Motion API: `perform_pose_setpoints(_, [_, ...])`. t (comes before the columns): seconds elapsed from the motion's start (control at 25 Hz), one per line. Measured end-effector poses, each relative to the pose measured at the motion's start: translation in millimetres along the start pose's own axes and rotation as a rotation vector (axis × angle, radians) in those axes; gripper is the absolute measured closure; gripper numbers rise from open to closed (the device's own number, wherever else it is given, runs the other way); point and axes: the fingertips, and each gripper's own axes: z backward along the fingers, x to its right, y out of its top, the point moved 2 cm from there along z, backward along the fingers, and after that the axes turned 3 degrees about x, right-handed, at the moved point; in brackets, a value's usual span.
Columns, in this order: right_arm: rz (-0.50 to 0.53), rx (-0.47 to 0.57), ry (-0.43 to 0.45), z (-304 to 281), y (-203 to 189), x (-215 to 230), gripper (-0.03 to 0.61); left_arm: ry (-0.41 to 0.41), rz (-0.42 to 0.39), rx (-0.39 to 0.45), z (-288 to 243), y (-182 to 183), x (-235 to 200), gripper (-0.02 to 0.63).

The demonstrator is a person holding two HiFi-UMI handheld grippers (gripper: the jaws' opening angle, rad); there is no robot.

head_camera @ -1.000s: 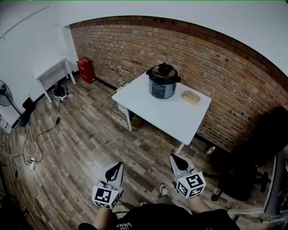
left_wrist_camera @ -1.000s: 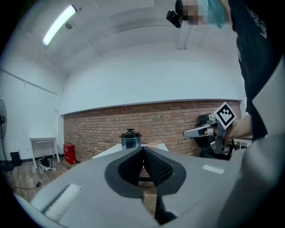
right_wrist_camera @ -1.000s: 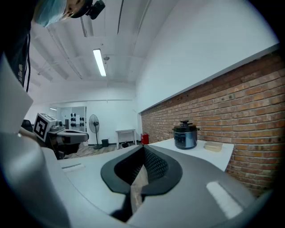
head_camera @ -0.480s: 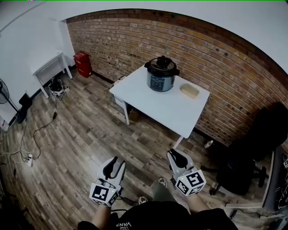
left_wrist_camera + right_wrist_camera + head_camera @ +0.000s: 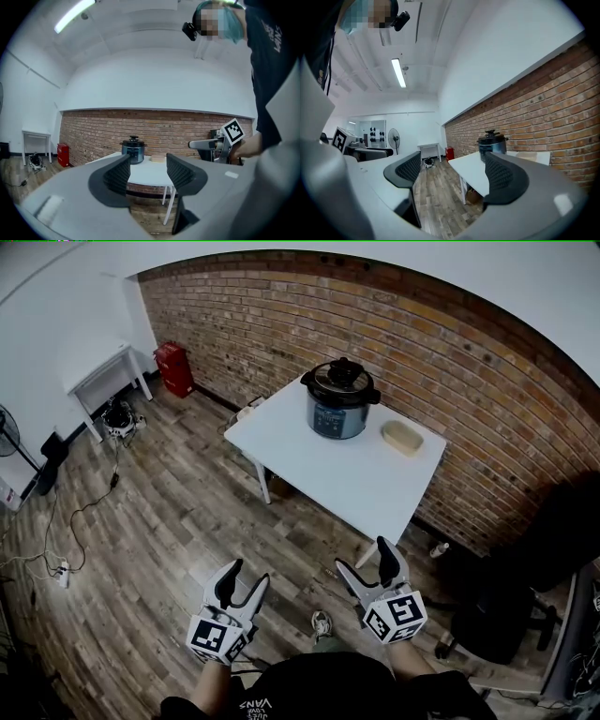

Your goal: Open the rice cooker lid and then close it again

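Since the rice cooker point(image 5: 340, 401) sits shut on the far half of the desk point(image 5: 323, 479) with its lid point(image 5: 341, 381) down, the head view suggests nothing of the task is done: opening and closing both remain. From the person the cooker lies at about 12 o'clock, well apart from both grippers, with bare wooden floor point(image 5: 197, 521) between. The left gripper point(image 5: 246, 576) and right gripper point(image 5: 366, 559) are both opening, their jaws spread, nothing in them. A tan block point(image 5: 402, 437) rests at the cooker's 3 o'clock, near it but apart. A brick wall point(image 5: 450, 362) stands close behind the desk, and a dark chair point(image 5: 525, 568) sits at the person's 2 o'clock, so the nearest desk corner and the chair narrow the right-hand way in.

Seen in the left gripper view, the spread jaws frame only air; the cooker point(image 5: 133, 149) shows far off at 11 o'clock of the gap.

Looking along the right gripper view, the jaws stand wide and empty, with the cooker point(image 5: 492, 143) at 1 o'clock beyond the desk's near edge.
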Motion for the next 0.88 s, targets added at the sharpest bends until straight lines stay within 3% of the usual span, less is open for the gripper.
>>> perform_pose_setpoints(0.48, [0.011,-0.009,0.050,-78.2,10.2,99.9,0.155,0.072,-0.012,0.006,-114.0,3.5,-19.9,0.397])
perform_pose_setpoints(0.88, [-0.020,-0.004,0.068,-139.7,14.2,125.6,0.155,0.065,-0.032,-0.022,-164.4,-2.0,-62.9,0.397])
